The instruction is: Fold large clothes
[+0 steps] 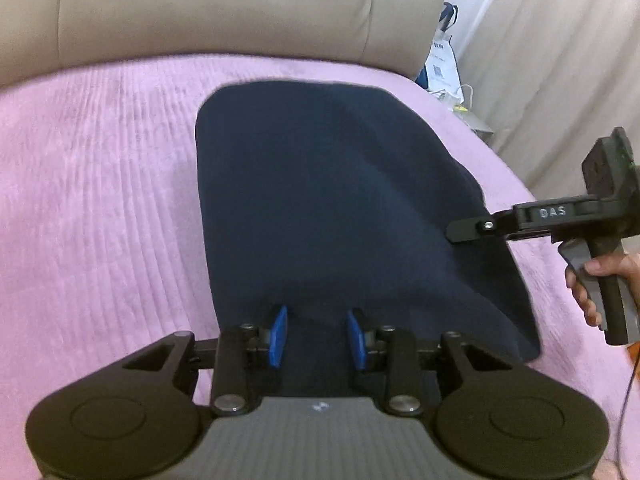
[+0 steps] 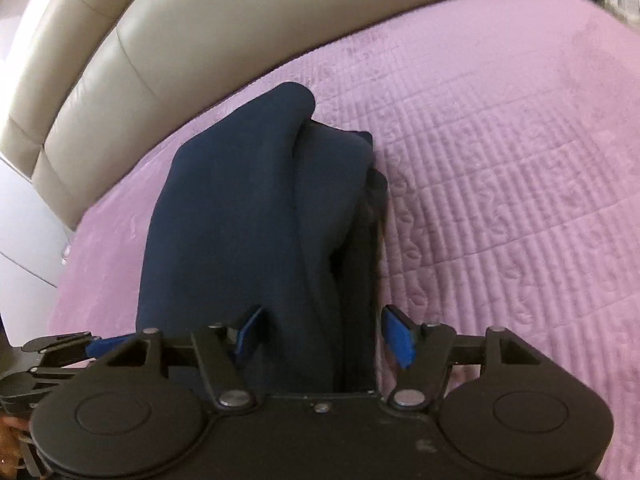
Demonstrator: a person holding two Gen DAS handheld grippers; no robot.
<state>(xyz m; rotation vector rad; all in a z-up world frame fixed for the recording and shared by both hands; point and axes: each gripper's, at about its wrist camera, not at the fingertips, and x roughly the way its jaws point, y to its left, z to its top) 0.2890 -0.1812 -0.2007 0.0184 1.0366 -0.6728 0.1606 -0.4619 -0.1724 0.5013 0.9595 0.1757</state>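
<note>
A dark navy garment [image 1: 340, 208] lies folded into a thick rectangle on the pink quilted bedspread [image 1: 100, 200]. My left gripper [image 1: 318, 334] is open, its blue pads just above the garment's near edge. My right gripper [image 1: 460, 234] reaches in from the right, its finger over the garment's right edge. In the right wrist view the garment [image 2: 240, 220] shows stacked layers along its side. My right gripper [image 2: 324, 334] is open there, its blue pads either side of the folded edge, gripping nothing. The left gripper [image 2: 52, 346] shows at the far left.
A beige padded headboard [image 1: 220, 12] runs along the far side of the bed. A white bag [image 1: 442, 60] and small items stand on a bedside stand at the right, by pale curtains [image 1: 560, 60]. A hand [image 1: 596, 280] holds the right gripper's handle.
</note>
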